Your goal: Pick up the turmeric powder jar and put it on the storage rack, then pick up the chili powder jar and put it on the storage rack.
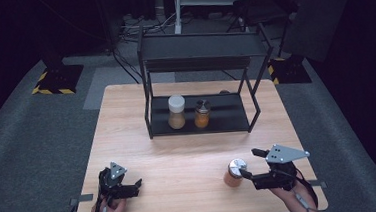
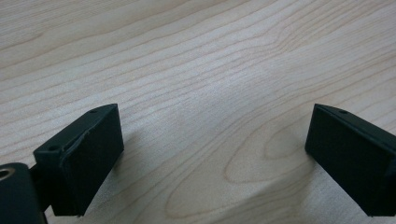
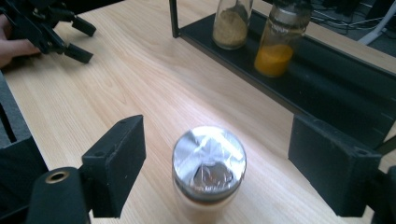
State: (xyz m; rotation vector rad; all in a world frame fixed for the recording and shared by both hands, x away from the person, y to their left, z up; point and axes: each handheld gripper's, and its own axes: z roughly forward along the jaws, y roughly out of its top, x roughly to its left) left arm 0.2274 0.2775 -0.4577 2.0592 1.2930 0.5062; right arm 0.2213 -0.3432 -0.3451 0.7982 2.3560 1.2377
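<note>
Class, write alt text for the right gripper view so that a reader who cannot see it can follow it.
A foil-capped jar stands on a wooden table between the right gripper's open black fingers, neither touching it. Behind, two spice jars stand on a black rack; the left gripper rests far left.

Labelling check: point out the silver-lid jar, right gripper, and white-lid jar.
silver-lid jar [image 3: 209, 161]: right gripper view, on its foil lid.
right gripper [image 1: 248, 166]: high view, midway between its fingertips.
white-lid jar [image 1: 176, 104]: high view, on its white cap.
</note>
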